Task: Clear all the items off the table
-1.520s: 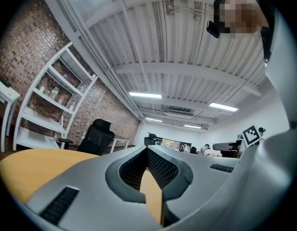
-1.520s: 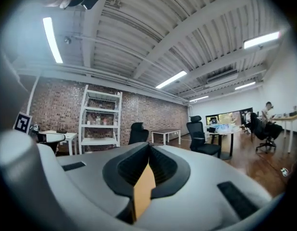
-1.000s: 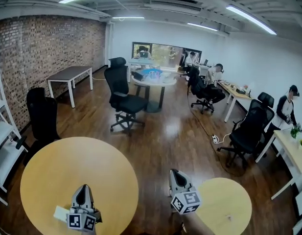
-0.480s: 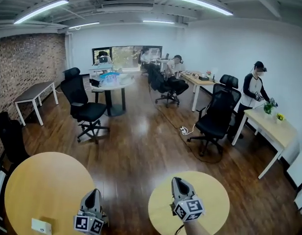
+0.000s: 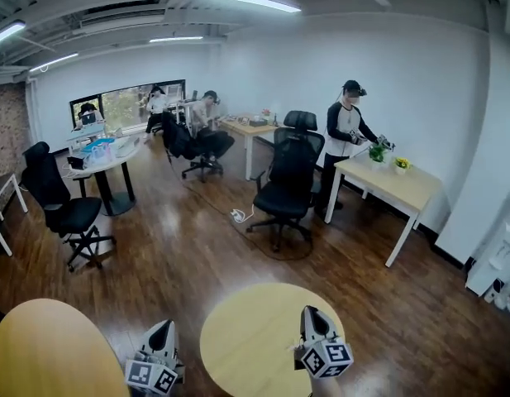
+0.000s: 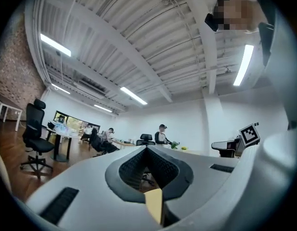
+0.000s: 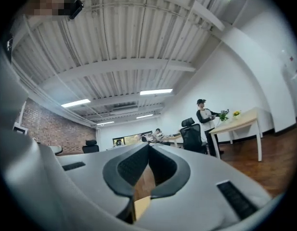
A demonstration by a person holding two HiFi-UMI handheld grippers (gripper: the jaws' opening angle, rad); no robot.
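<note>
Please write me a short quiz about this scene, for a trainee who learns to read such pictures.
1. True or false: in the head view, the right gripper shows over the small round table.
2. The standing person is: A) beside the rectangular table; B) seated on it; C) lying under it.
3. Complete: the jaws of the left gripper are ____ (apart / together).
Key: 1 true; 2 A; 3 together.
</note>
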